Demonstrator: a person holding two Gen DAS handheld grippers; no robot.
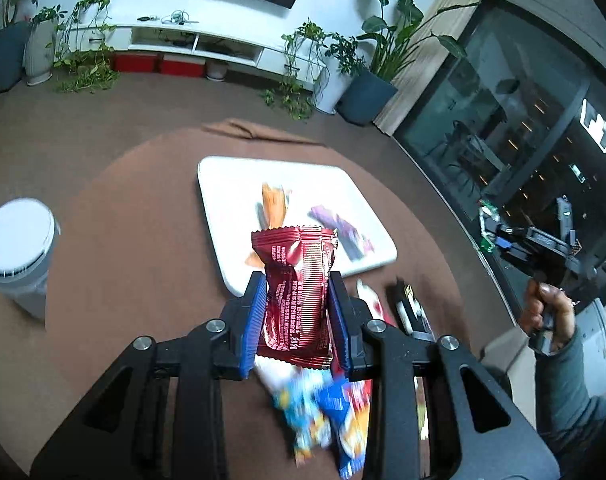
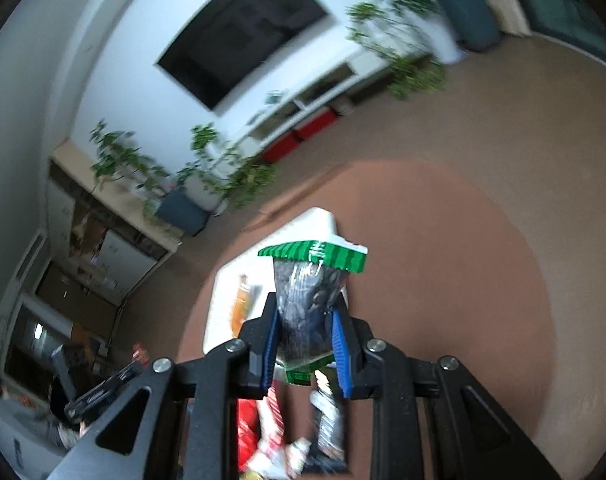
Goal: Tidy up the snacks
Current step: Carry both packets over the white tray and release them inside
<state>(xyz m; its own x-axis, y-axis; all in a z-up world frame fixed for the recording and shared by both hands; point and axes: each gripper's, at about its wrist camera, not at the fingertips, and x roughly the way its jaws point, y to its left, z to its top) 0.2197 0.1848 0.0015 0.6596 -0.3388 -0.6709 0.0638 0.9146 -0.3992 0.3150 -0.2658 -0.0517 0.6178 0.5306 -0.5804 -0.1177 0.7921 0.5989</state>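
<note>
Above the brown table (image 1: 143, 216), left gripper (image 1: 297, 296) clamps a dark red snack packet (image 1: 297, 292) between its blue pads, packet upright, lifted clear of the surface. Right gripper (image 2: 305, 332) grips a clear packet of dark seeds with green ends (image 2: 307, 304), likewise held aloft. White tray (image 1: 239, 184) beyond holds an orange packet (image 1: 273, 210) and a purple one (image 1: 337, 226). Loose snacks (image 1: 323, 408) lie below, blurred.

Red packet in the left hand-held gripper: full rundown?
The red snack packet is a glossy, crinkled foil pouch with crimped, serrated end seals and small light print. It stands upright, clamped at its lower half between the blue ribbed pads of the left hand-held gripper, above the brown table; nothing else visibly touches it.
</note>
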